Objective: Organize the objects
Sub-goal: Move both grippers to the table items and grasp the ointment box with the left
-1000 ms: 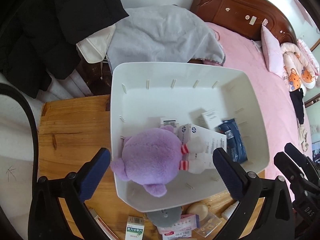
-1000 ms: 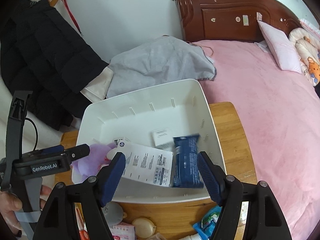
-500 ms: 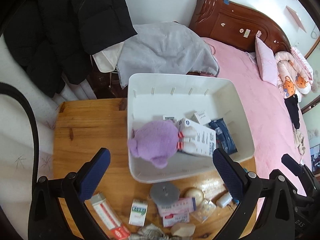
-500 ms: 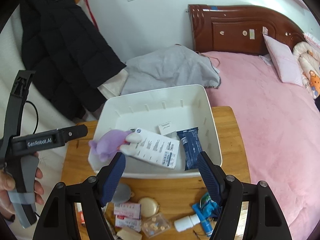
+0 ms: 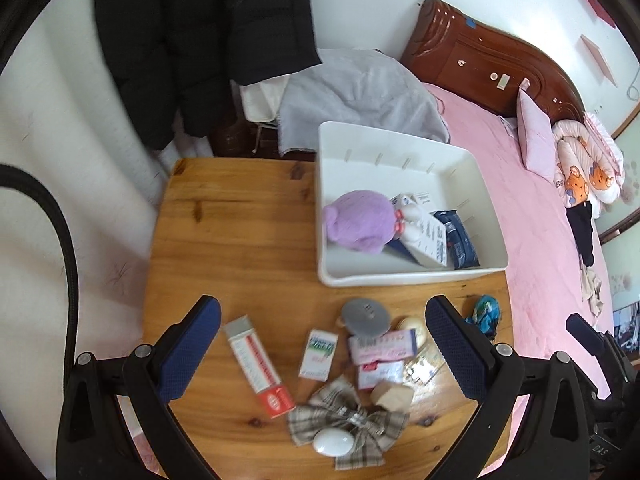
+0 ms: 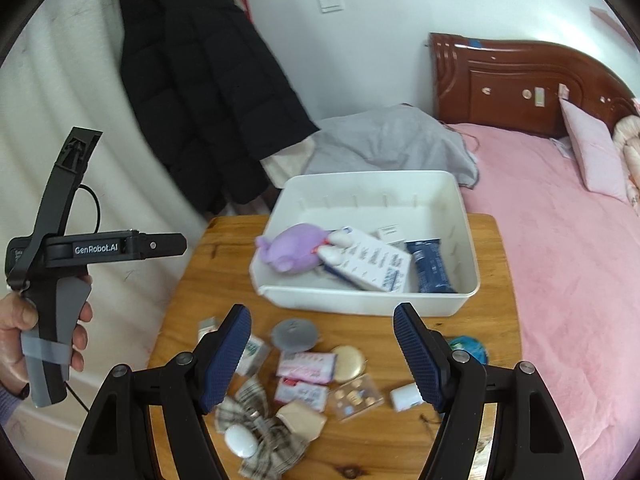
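Observation:
A white bin (image 5: 416, 276) (image 6: 360, 304) stands on the wooden table's far right part and holds a purple plush toy (image 5: 360, 222) (image 6: 294, 250), a white printed box (image 6: 374, 264) and a dark blue packet (image 6: 432, 266). Small items lie on the table in front of it: a red-and-white box (image 5: 258, 366), a green-and-white box (image 5: 318, 354), a grey disc (image 5: 366, 316) (image 6: 296, 334), pink boxes (image 6: 306, 364), a plaid bow (image 5: 348, 420) (image 6: 260, 436). My left gripper (image 5: 320, 346) and right gripper (image 6: 322, 354) both hang open and empty above these items.
A pink bed (image 6: 568, 272) borders the table on the right. A black coat (image 6: 208, 92) hangs on the wall behind, with a grey cloth (image 5: 360, 96) on a chair. A hand (image 6: 24, 332) holds the left gripper's handle at the left edge.
Both grippers have pulled back and up from the bin. The scattered small items in front of the bin have come into view beneath the fingers.

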